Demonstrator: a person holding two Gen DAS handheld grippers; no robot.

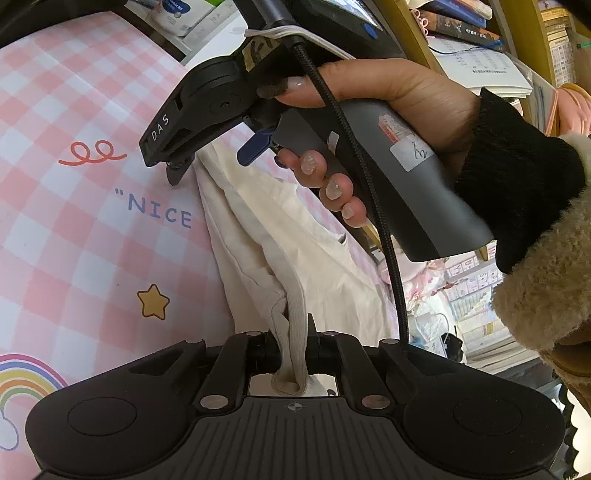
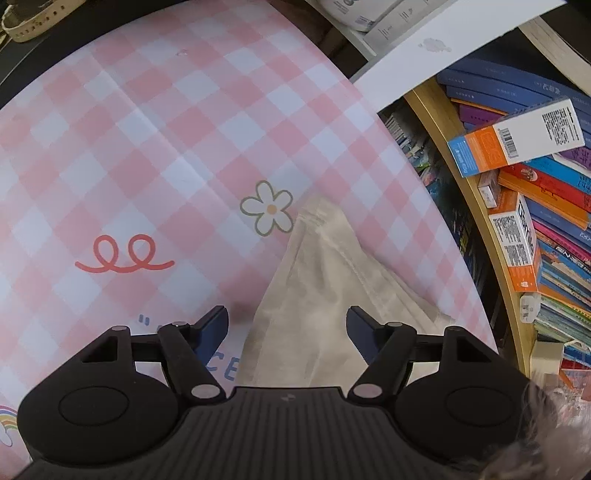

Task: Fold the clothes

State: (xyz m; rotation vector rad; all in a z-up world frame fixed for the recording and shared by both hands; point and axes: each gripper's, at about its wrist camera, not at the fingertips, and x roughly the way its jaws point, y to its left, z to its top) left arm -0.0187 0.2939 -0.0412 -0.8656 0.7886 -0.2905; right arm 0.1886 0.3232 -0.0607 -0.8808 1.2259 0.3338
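A cream garment (image 1: pixel 295 236) lies folded along the right side of the pink checked tablecloth (image 1: pixel 74 221). My left gripper (image 1: pixel 291 332) is shut on the garment's ribbed collar edge (image 1: pixel 291 354), which bunches between the jaws. My right gripper shows in the left wrist view (image 1: pixel 177 166), held by a hand just above the cloth's far end. In the right wrist view the right gripper (image 2: pixel 288 325) is open, its jaws wide apart over the garment (image 2: pixel 325 280), holding nothing.
A shelf of stacked books and boxes (image 2: pixel 535 184) stands past the table's right edge. Boxes (image 1: pixel 184 18) sit at the table's far edge. The tablecloth (image 2: pixel 147 147) stretches to the left of the garment.
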